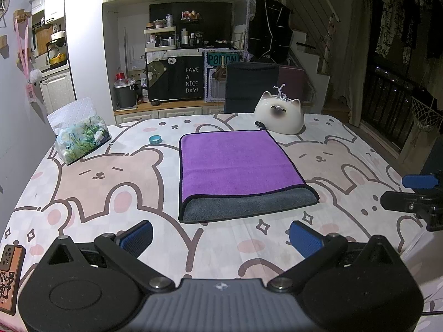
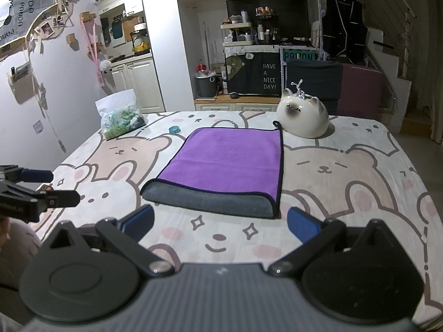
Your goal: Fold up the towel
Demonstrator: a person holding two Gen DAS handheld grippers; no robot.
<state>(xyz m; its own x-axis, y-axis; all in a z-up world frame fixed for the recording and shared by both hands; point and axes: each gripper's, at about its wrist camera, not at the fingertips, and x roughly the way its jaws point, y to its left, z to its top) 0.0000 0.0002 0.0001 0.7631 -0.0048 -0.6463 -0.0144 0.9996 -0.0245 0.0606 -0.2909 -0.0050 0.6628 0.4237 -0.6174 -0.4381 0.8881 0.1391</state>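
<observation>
At the far left of the surface (image 1: 91, 193), which is covered by a cloth printed with pink bears and rabbits, a clear bag of tissues (image 1: 79, 135) leans with a white sheet sticking up from its top. Just right of it, a little farther back, sits a small teal ring (image 1: 155, 139). The left gripper (image 1: 221, 235) hovers at the near edge, its jaws wide apart with nothing between the blue pads (image 1: 138, 236). The towel (image 1: 238, 170) lies flat in the middle of the surface, folded once: the purple face is on top and a grey strip of the lower layer shows along its near edge, with a dark hanging loop at the far right corner. Just behind that corner stands a white cat-shaped ceramic ornament (image 1: 279, 117). The right gripper (image 2: 220, 224) also hangs near the front edge, right of the left one, jaws spread and empty, apart from the towel.
</observation>
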